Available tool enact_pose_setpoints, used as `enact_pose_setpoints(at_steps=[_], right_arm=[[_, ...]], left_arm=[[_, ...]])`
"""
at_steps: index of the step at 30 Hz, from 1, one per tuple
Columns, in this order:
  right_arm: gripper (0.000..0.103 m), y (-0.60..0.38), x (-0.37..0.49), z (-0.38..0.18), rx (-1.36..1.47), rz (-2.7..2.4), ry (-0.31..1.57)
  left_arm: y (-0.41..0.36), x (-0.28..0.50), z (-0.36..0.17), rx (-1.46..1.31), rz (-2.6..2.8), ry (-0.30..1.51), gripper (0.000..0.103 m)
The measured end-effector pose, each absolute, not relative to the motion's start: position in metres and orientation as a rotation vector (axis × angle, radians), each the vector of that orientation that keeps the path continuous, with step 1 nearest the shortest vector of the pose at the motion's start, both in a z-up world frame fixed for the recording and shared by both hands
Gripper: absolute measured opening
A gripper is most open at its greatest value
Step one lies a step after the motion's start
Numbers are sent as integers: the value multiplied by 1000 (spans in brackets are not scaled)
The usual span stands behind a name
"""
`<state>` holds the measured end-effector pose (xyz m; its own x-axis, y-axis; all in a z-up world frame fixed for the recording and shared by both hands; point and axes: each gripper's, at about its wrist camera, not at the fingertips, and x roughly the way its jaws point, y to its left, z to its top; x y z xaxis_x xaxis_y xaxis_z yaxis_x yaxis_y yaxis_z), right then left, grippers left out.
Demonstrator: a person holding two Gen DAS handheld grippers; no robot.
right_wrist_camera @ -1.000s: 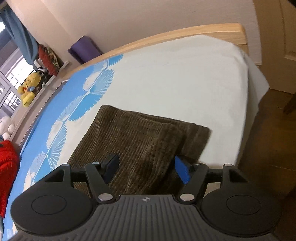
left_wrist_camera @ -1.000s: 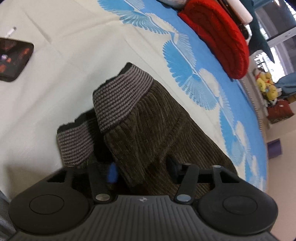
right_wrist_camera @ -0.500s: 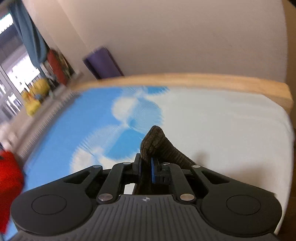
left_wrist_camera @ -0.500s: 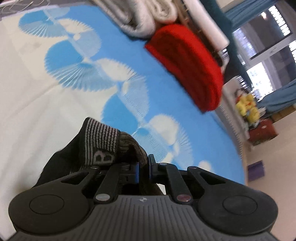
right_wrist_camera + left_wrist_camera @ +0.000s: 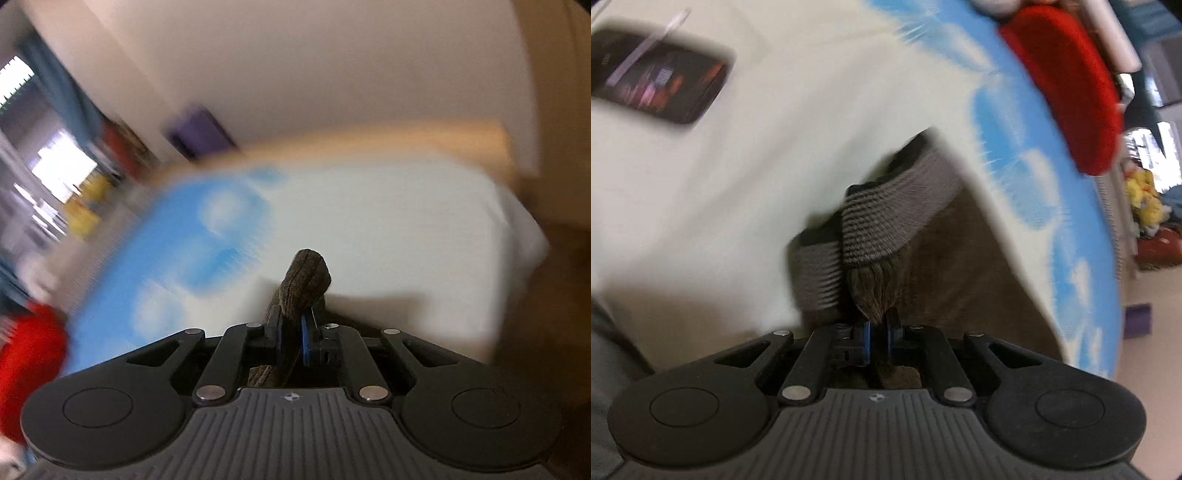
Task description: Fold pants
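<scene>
I have both hand-held grippers, left [image 5: 877, 334] and right [image 5: 291, 332], clamped on the brown corduroy pants [image 5: 960, 266] above the bed [image 5: 812, 122] (views blurred). Fold mid-carry; next, I judge, lay the edges down aligned.

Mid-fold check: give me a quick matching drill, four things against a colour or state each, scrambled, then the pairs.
Things:
1. left tongs
2. waistband
3. folded blanket
4. phone

States:
A. red, at the far edge of the bed
B. shut on brown pants fabric
C. dark, lying flat on the white sheet
D. grey ribbed stripes

Pairs: 1-B, 2-D, 3-A, 4-C. The right tongs are likewise shut on the pants.
</scene>
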<state>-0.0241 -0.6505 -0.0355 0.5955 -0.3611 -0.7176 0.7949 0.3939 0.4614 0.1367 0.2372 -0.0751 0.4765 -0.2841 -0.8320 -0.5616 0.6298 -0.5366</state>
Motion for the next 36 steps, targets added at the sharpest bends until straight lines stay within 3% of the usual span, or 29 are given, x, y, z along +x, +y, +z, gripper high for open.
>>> enact_pose_setpoints(at_steps=[3, 18, 24, 27, 29, 30, 31, 32, 33, 34, 35, 36], right_arm=[[9, -652, -36, -76, 902, -816, 598], [9, -655, -11, -17, 785, -664, 560], [9, -666, -33, -69, 860, -760, 663], [10, -665, -50, -77, 896, -734, 600], [19, -667, -54, -77, 910, -743, 589], [41, -669, -57, -75, 926, -769, 584], [61, -670, -63, -74, 945, -800, 572], [67, -670, -71, -70, 960, -834, 544], [69, -668, -76, -65, 959, -850, 529], [69, -665, -82, -60, 951, -850, 526], [69, -661, -87, -54, 946, -826, 522], [68, -655, -89, -50, 953, -786, 522]], left_arm=[[230, 135, -66, -868, 201, 1063, 8], [234, 123, -47, -819, 215, 1052, 6], [232, 121, -55, -781, 222, 1054, 6], [229, 124, -51, -749, 220, 1058, 6], [229, 124, -51, -757, 223, 1056, 6], [228, 123, -50, -760, 226, 1050, 7], [228, 121, -48, -764, 230, 1038, 12], [227, 118, -46, -763, 229, 1028, 23], [226, 115, -43, -760, 219, 1021, 33], [224, 111, -39, -757, 210, 1014, 55], [222, 107, -34, -754, 208, 1004, 71], [219, 102, -28, -748, 212, 994, 74]])
